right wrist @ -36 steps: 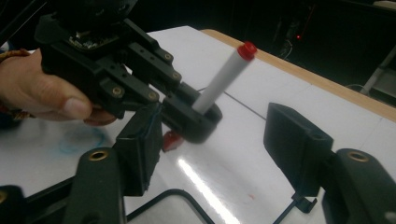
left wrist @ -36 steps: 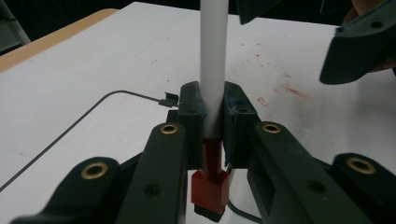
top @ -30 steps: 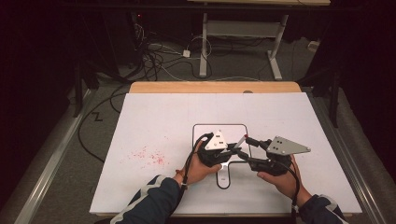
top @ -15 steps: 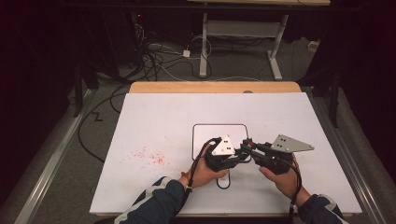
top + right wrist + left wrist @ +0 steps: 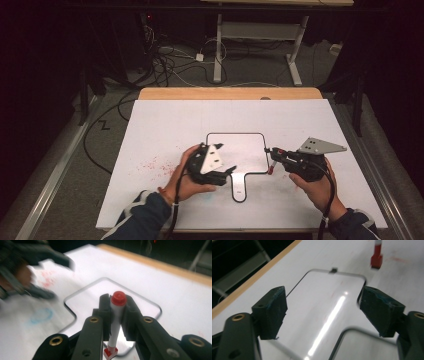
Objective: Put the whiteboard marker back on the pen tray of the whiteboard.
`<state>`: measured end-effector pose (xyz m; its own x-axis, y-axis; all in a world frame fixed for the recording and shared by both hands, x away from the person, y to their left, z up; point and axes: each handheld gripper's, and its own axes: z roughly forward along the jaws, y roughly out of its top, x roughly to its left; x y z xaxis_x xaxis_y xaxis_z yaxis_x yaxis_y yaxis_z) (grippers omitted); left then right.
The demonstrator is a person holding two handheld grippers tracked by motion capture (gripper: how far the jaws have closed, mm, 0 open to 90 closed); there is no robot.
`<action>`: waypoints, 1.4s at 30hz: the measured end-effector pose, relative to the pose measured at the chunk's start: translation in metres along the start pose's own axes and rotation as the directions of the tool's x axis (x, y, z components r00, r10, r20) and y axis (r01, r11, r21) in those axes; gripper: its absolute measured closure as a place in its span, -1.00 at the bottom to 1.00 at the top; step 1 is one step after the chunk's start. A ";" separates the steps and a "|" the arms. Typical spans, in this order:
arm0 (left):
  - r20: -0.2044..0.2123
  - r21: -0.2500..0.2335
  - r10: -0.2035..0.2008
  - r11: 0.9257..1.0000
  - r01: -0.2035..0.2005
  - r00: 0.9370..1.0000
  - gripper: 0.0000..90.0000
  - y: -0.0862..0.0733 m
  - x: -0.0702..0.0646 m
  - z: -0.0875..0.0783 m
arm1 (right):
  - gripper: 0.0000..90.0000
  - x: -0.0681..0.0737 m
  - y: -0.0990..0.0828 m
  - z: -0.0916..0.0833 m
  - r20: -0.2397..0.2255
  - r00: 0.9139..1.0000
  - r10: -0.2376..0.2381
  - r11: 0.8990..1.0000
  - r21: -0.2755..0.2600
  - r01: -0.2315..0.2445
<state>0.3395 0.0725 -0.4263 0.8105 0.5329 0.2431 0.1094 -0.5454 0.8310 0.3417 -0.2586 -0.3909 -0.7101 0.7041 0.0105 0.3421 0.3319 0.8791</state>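
A red-capped marker [image 5: 115, 322] is clamped upright in the right tool [image 5: 116, 305]; the left tool [image 5: 322, 308], just opened wide, holds nothing above the white surface [image 5: 165, 125].

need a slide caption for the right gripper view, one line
Right tool clamps an upright white marker with red cap over the black-outlined white board.

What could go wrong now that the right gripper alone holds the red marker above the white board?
The marker stands upright in the right gripper, held only around its middle, so it might slip or tilt when pressed down. Its red lower end hangs close to the black outline and could smear it. The left gripper, whose jaws have just been opening with nothing between them, can no longer steady the marker.
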 end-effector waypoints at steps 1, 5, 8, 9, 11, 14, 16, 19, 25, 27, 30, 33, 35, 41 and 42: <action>-0.013 0.002 -0.022 1.000 0.022 1.000 -0.55 -0.010 0.004 -0.008 | 0.80 -0.004 0.000 0.001 0.004 1.000 0.019 1.000 0.020 -0.019; -0.106 0.086 -0.039 0.995 0.048 0.994 -0.55 -0.044 0.014 -0.031 | 0.80 -0.023 -0.001 0.015 0.005 0.996 0.094 0.990 0.105 -0.094; -0.135 0.107 -0.092 0.988 0.107 0.987 -0.55 -0.061 0.021 -0.044 | 0.80 -0.036 -0.002 0.031 0.010 0.991 0.131 0.981 0.145 -0.131; -0.141 0.112 -0.103 0.986 0.119 0.985 -0.55 -0.066 0.022 -0.048 | 0.80 -0.041 -0.003 0.037 -0.010 0.988 0.155 0.976 0.153 -0.152; -0.153 0.120 -0.120 0.983 0.139 0.981 -0.55 -0.073 0.024 -0.052 | 0.78 -0.049 -0.001 0.047 -0.009 0.982 0.189 0.971 0.150 -0.185; -0.159 0.130 -0.137 0.979 0.159 0.978 -0.55 -0.077 0.027 -0.054 | 0.75 -0.061 0.000 0.062 0.005 0.972 0.236 0.958 0.164 -0.234; -0.159 0.125 -0.135 0.980 0.155 0.978 -0.55 -0.076 0.027 -0.054 | 0.74 -0.066 -0.002 0.073 0.007 0.965 0.263 0.950 0.171 -0.260; -0.148 0.127 -0.126 0.981 0.145 0.981 -0.55 -0.077 0.025 -0.054 | 0.73 -0.071 -0.007 0.091 0.031 0.954 0.297 0.935 0.194 -0.297; -0.132 0.152 -0.118 0.979 0.138 0.984 -0.55 -0.079 0.024 -0.051 | 0.65 -0.077 -0.018 0.113 0.101 0.944 0.313 0.917 0.225 -0.328; -0.127 0.158 -0.111 0.979 0.131 0.986 -0.55 -0.079 0.023 -0.050 | 0.64 -0.078 -0.019 0.117 0.117 0.944 0.310 0.918 0.223 -0.329; -0.125 0.169 -0.099 0.978 0.120 0.987 -0.55 -0.078 0.022 -0.048 | 0.48 -0.078 -0.019 0.120 0.145 0.951 0.275 0.928 0.220 -0.302; -0.125 0.176 -0.093 0.978 0.115 0.988 -0.55 -0.078 0.021 -0.048 | 0.40 -0.077 -0.019 0.121 0.178 0.958 0.227 0.935 0.236 -0.265; -0.124 0.172 -0.095 0.978 0.116 0.988 -0.55 -0.078 0.022 -0.048 | 0.37 -0.077 -0.019 0.119 0.205 0.958 0.199 0.942 0.230 -0.244; -0.127 0.167 -0.101 0.978 0.121 0.987 -0.55 -0.078 0.022 -0.050 | 0.38 -0.081 -0.020 0.115 0.206 0.966 0.159 0.948 0.240 -0.207; -0.129 0.165 -0.102 0.979 0.122 0.986 -0.55 -0.078 0.022 -0.050 | 0.37 -0.081 -0.021 0.115 0.204 0.967 0.153 0.950 0.240 -0.201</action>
<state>0.3202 0.1597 -0.4605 0.7143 0.6645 0.2198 0.3015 -0.5755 0.7602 0.4631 -0.2502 -0.4653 -0.5089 0.8596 0.0470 0.6153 0.3250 0.7182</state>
